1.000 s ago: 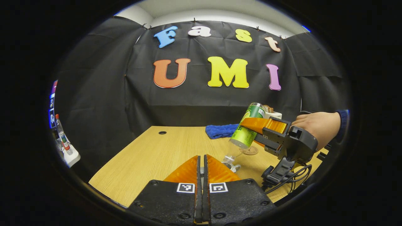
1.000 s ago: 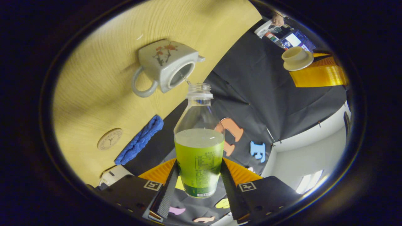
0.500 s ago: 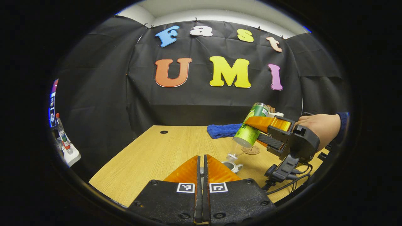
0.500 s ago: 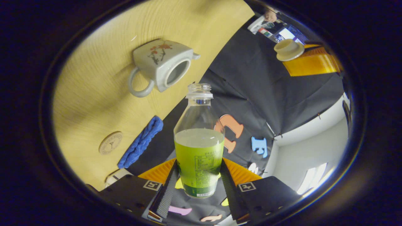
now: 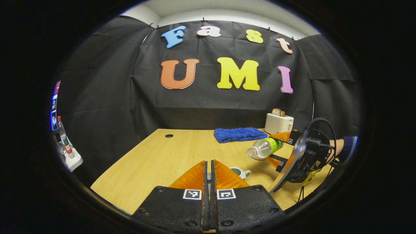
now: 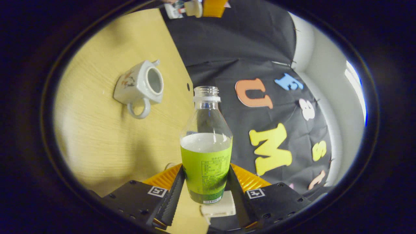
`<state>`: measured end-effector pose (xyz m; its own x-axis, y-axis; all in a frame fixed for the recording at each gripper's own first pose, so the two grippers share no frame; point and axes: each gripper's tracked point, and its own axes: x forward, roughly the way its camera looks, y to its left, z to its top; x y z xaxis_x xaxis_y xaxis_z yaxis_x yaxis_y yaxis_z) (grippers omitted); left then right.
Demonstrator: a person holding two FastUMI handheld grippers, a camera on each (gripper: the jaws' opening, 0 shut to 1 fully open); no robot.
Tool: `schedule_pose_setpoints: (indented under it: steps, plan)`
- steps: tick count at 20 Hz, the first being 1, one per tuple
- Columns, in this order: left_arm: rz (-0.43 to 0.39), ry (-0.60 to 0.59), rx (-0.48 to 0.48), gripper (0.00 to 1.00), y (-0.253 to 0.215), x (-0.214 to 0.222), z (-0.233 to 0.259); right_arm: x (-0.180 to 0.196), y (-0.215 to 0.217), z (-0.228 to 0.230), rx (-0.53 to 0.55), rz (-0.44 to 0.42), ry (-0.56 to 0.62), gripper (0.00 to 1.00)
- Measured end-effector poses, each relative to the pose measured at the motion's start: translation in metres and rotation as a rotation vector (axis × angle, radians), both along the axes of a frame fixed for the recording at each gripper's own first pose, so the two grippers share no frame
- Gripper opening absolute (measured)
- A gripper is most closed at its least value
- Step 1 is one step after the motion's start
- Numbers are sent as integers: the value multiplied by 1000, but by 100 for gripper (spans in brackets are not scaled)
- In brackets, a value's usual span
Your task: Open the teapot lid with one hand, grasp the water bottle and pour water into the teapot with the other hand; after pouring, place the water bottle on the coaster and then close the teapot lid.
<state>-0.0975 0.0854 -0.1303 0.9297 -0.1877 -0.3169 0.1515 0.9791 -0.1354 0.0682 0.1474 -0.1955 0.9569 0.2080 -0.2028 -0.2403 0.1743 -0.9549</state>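
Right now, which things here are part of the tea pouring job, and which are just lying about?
Part of the job:
water bottle, clamped in the right hand-held gripper
teapot, lid off
left hand-held gripper, fingers closed

Just lying about:
blue cloth
toaster

Left tool [image 5: 209, 169] closed; right tool [image 6: 205, 182] clamped

- A black cloth wall [image 5: 208, 107] hangs at the far side of the booth.
- The wooden table [image 5: 156, 162] has a small round hole [image 5: 169, 136] (near the far edge).
- A white ceiling [image 5: 214, 13] shows above the cloth.
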Motion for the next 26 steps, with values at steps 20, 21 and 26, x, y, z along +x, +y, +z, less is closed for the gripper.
schedule_pose_setpoints:
  steps: [20, 21, 26]
  plan:
    - [-4, 3, 8, 3, -11, 5, -5, 58, -32, 41, 1218, -256, 375, 73]
    - [-1, 9, 23, 3, -9, 5, -7, 65, -32, 38, 1222, -263, 375, 75]
    - [-16, 19, 41, 3, -16, 7, -13, 92, -36, 15, 1191, -298, 360, 75]
